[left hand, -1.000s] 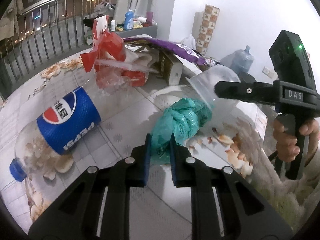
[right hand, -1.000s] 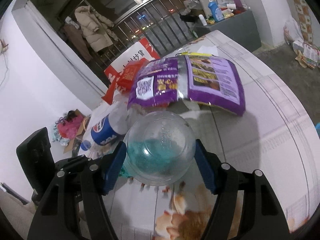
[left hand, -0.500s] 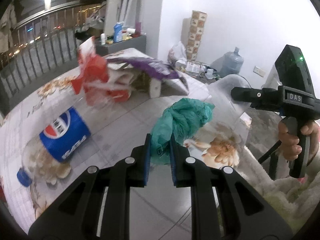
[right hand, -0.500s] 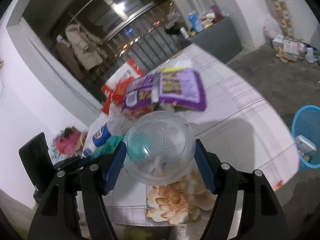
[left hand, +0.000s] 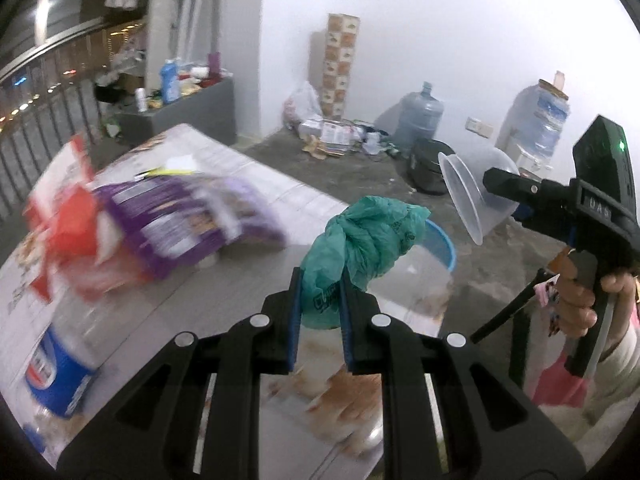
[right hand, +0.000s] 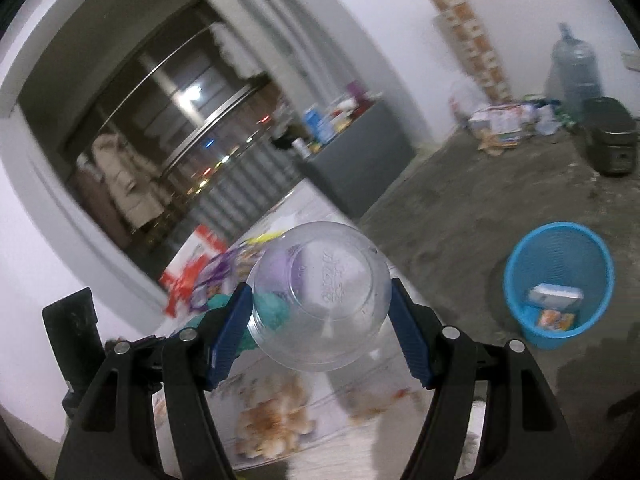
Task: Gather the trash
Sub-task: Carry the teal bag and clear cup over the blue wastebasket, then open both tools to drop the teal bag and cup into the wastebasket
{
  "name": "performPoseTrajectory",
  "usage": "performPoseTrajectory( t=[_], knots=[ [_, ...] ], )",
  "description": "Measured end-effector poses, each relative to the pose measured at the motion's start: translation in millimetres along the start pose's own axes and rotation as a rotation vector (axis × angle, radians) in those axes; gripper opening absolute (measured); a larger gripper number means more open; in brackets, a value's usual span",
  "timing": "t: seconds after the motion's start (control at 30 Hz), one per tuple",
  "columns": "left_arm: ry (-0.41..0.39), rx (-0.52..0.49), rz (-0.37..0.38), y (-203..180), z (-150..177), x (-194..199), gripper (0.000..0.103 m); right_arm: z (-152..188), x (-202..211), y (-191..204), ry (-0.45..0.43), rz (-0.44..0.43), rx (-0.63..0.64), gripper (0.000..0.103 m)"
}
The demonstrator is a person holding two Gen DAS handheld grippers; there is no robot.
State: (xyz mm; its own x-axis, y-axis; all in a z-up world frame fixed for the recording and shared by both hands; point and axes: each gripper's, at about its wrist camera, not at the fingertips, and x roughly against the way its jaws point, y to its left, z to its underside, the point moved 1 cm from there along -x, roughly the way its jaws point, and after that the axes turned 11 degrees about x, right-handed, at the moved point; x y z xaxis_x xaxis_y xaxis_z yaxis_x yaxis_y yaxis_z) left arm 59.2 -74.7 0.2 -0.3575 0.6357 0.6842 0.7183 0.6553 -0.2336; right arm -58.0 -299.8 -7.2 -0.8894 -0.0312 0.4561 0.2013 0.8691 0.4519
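Basket has come into view beyond lifted bag and cup.

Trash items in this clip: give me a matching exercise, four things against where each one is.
Things:
1. green bag
2. clear cup
3. purple packet
4. blue basket

Places:
A. on the floor
B. lying on the table
C. in the right gripper
D. in the left gripper

Pairs: 1-D, 2-C, 3-B, 4-A
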Motion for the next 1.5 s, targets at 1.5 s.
performPoseTrajectory(
  t=[1.5],
  knots=[
    [0.355, -0.109, 0.051, -167, -88, -290, 0.049, 18, -28, -294, 0.093, 0.467, -0.529, 0.082]
  ],
)
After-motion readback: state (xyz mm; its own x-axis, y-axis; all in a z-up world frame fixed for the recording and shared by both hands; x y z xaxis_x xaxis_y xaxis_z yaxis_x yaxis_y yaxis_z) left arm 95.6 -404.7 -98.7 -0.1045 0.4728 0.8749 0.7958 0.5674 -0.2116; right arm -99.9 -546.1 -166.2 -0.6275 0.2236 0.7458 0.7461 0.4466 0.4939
